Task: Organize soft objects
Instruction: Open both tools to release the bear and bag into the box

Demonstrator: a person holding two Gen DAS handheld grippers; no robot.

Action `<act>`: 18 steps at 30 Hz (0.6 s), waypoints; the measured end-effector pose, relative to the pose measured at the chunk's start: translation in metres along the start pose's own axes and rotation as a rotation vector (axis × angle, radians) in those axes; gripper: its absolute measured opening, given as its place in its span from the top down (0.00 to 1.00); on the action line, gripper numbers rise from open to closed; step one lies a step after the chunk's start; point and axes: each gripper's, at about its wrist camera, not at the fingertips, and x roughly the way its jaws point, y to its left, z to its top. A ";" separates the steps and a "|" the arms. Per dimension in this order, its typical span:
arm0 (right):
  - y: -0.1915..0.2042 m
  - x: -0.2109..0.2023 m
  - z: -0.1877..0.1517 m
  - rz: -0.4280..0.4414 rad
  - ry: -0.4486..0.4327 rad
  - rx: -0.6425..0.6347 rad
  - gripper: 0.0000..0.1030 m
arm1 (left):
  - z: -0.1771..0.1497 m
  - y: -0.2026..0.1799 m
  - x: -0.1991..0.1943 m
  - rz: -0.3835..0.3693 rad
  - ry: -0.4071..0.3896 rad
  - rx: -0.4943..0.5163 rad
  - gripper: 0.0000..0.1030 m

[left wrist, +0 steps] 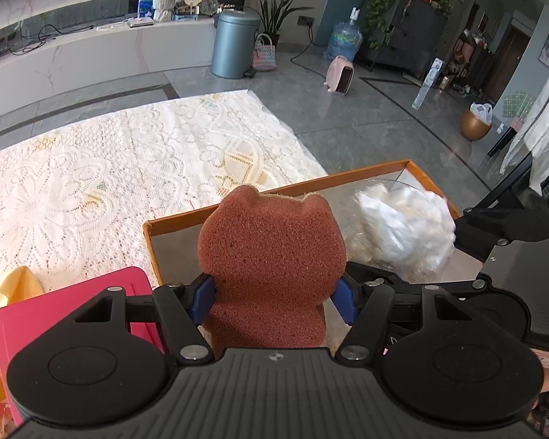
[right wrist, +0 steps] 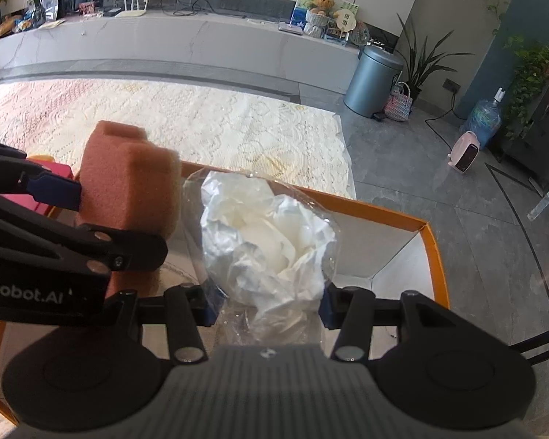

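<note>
Pink box (left wrist: 73, 303) in left view only

both tongs, left (left wrist: 272, 298) and right (right wrist: 269, 305), angle downward side by side, each clamped on something.

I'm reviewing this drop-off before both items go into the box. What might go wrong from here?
The left gripper and right gripper hang close together above the orange-rimmed box, so they may collide. The clear bag of white stuffing looks slippery and could slide out early. The brown sponge sits near the box's wall and might catch on it.
</note>
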 end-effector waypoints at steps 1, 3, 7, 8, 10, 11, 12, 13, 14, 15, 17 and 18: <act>0.002 0.002 -0.001 0.003 0.009 -0.004 0.52 | -0.001 0.000 0.001 0.003 0.004 0.000 0.28; 0.005 0.004 -0.002 0.007 0.024 -0.007 0.52 | 0.001 0.000 0.003 0.012 0.017 -0.004 0.27; 0.006 0.012 -0.002 0.014 0.046 -0.022 0.51 | 0.001 0.002 0.004 0.030 0.037 -0.009 0.27; 0.007 0.011 -0.002 0.016 0.047 -0.025 0.51 | 0.002 0.002 0.003 0.030 0.038 -0.010 0.26; 0.008 0.009 -0.003 0.012 0.047 -0.037 0.49 | 0.001 0.003 0.000 0.027 0.034 -0.012 0.25; 0.008 0.008 -0.004 0.011 0.047 -0.043 0.48 | 0.003 0.002 0.000 0.026 0.034 -0.016 0.24; 0.008 0.007 -0.004 0.009 0.048 -0.046 0.47 | 0.003 0.002 -0.001 0.026 0.033 -0.019 0.23; 0.007 0.006 -0.005 0.012 0.051 -0.048 0.46 | 0.004 0.002 -0.001 0.024 0.031 -0.021 0.22; 0.007 0.005 -0.005 0.015 0.054 -0.051 0.46 | 0.004 0.002 -0.002 0.024 0.028 -0.023 0.20; 0.008 0.004 -0.005 0.019 0.056 -0.055 0.45 | 0.003 0.003 -0.003 0.022 0.026 -0.026 0.20; 0.010 0.002 -0.006 0.015 0.056 -0.070 0.41 | 0.004 0.004 -0.003 0.015 0.023 -0.035 0.17; 0.011 0.001 -0.007 0.011 0.052 -0.076 0.38 | 0.003 0.004 -0.004 0.010 0.022 -0.040 0.16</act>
